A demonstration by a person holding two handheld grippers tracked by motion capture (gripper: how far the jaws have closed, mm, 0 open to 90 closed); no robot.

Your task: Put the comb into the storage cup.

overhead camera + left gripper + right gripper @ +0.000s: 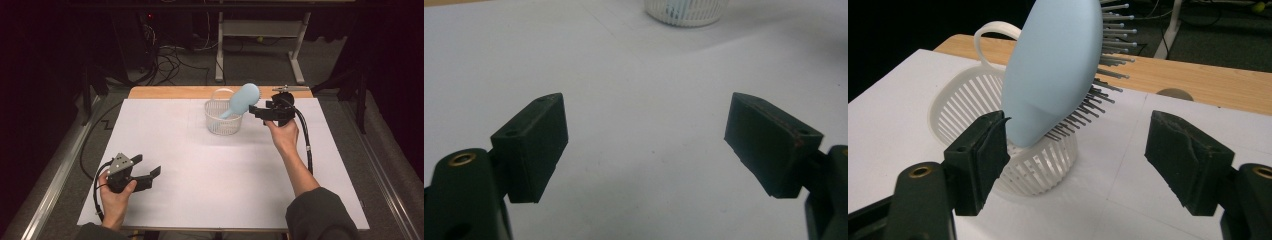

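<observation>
A light blue hairbrush (pixel 245 97) stands handle-down in a white slatted basket (pixel 222 125), with its head leaning out over the basket's right rim. My right gripper (pixel 255 111) is held level just to the right of it, open. In the right gripper view the brush head (pixel 1053 70) rises just past the left jaw, bristles facing right, and the other jaw stands well clear; the basket (pixel 963 100) sits behind. At the near left my left gripper (pixel 148 167) rests on the sheet, open with nothing between its jaws (pixel 646 135), and the basket (pixel 684 12) lies far ahead.
A white sheet (pixel 200 165) covers the table, with a strip of bare wood (pixel 170 92) along the far edge. A small metal part (pixel 290 88) lies at that edge. Beyond the table are a desk frame (pixel 260 30) and cables on the floor.
</observation>
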